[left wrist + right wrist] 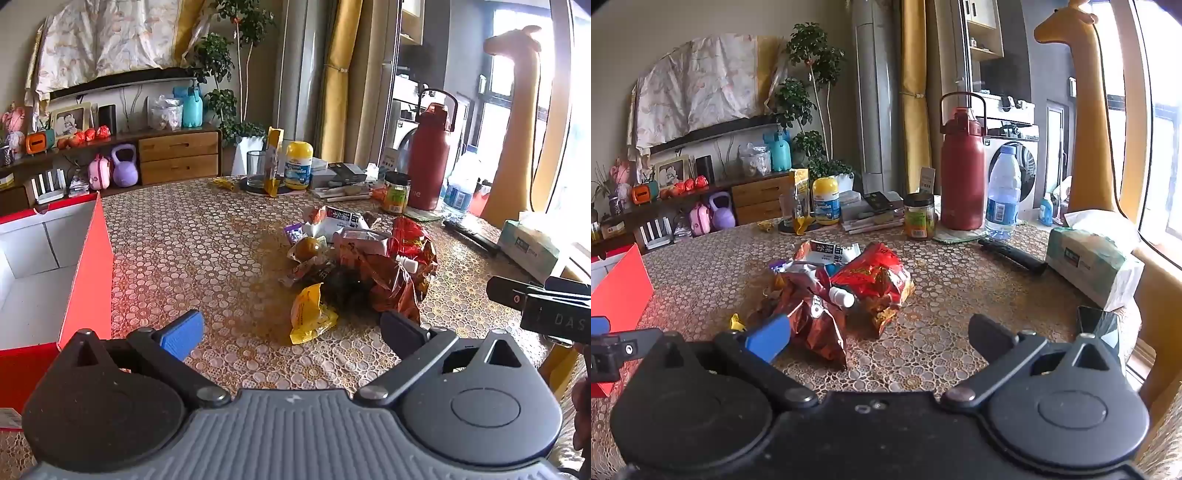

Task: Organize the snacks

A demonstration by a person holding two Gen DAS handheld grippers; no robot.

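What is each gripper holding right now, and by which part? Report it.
Nothing is held. The left gripper and the right gripper both stand open above the table, short of the snack pile, with only tablecloth between their fingers.

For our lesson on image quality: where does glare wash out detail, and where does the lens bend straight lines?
Left wrist view: window blown out white, curtain bowed. Right wrist view: window equally overexposed, air conditioner column leans; snack pile stays sharp.
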